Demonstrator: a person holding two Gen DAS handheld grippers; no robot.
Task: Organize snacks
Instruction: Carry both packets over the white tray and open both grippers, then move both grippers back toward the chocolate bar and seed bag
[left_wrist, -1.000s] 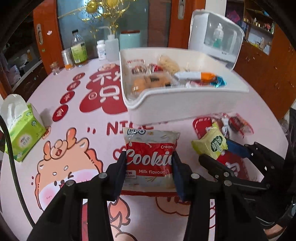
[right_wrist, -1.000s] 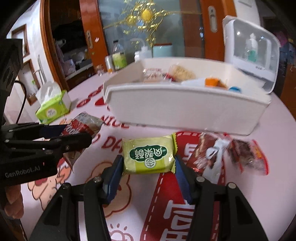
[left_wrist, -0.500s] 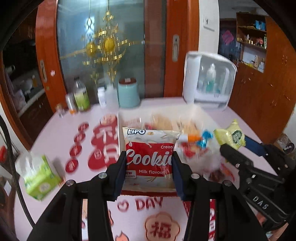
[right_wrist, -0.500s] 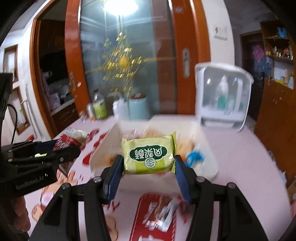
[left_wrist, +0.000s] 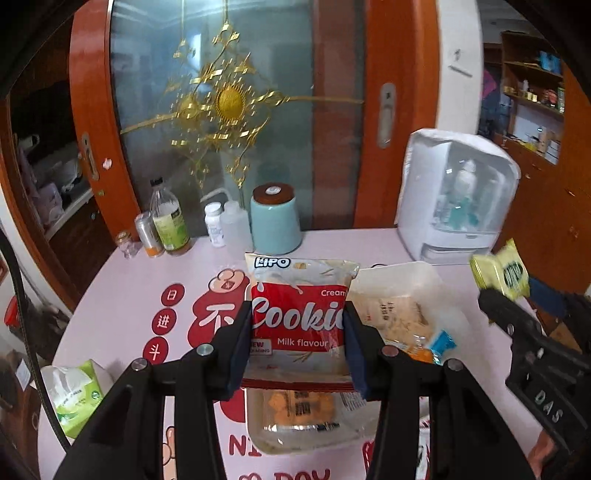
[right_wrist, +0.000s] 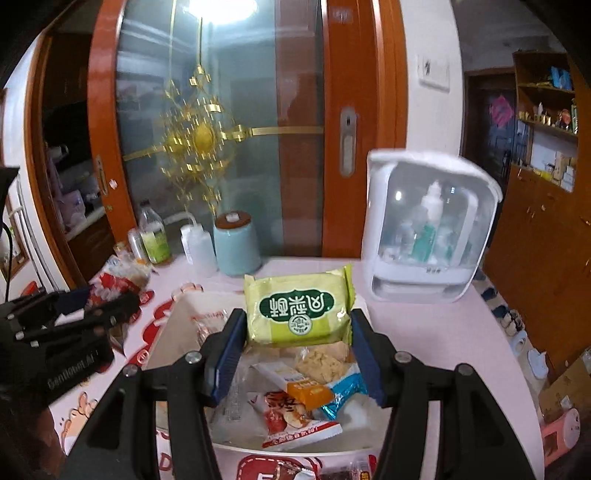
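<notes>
Gripping snacks, both tongs (left_wrist: 298, 334) (right_wrist: 295, 341) seemingly above the bin (right_wrist: 166, 332).

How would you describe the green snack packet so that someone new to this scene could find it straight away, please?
Start at the white bin of snacks in the middle of the pink table. Just above it, the right hand-held gripper pinches the green snack packet between its blue pads. It is the only lime-green wrapper there, with a dark green oval label; the left hand-held gripper holds a red cookie bag.

Two grippers (left_wrist: 297, 343) (right_wrist: 293, 350), one white bin (right_wrist: 369, 445), one tissue pack (left_wrist: 75, 397), one teal canister (left_wrist: 275, 221)
</notes>
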